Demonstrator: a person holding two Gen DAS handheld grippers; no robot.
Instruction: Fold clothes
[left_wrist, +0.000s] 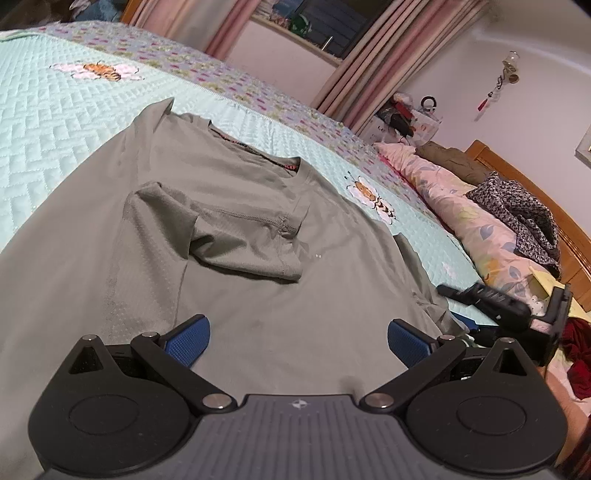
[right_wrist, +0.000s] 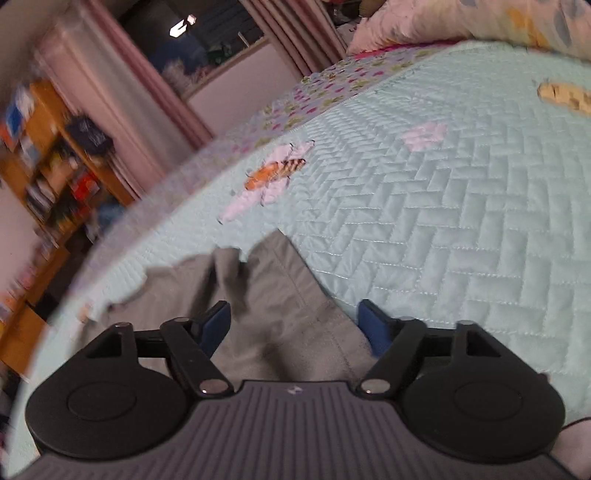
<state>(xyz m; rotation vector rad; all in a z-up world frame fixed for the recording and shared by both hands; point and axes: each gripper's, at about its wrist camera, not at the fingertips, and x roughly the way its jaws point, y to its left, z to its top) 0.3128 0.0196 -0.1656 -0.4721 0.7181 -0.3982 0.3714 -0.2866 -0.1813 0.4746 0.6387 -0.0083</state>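
1 bed quilt (left_wrist: 55, 110), mint, w/ 2 bee motifs in left view. 1 grey T-shirt (left_wrist: 258, 295) flat on it, near edge, 1 sleeve (left_wrist: 236, 236) folded inward. 2 grippers: left gripper (left_wrist: 298, 339) fingers apart over shirt hem, nothing clamped; right gripper (right_wrist: 293, 325) fingers apart astride shirt's right-side cloth, not pinching.

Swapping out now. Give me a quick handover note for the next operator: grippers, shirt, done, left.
Left gripper: open, over the lower part of the grey T-shirt, holding nothing.
Right gripper: open above a rumpled shirt edge, pads not pressing on it.
Shirt lies on the quilted bedspread, collar at the far end.
Done: one sleeve folded inward.
Left: other side, then fold up.
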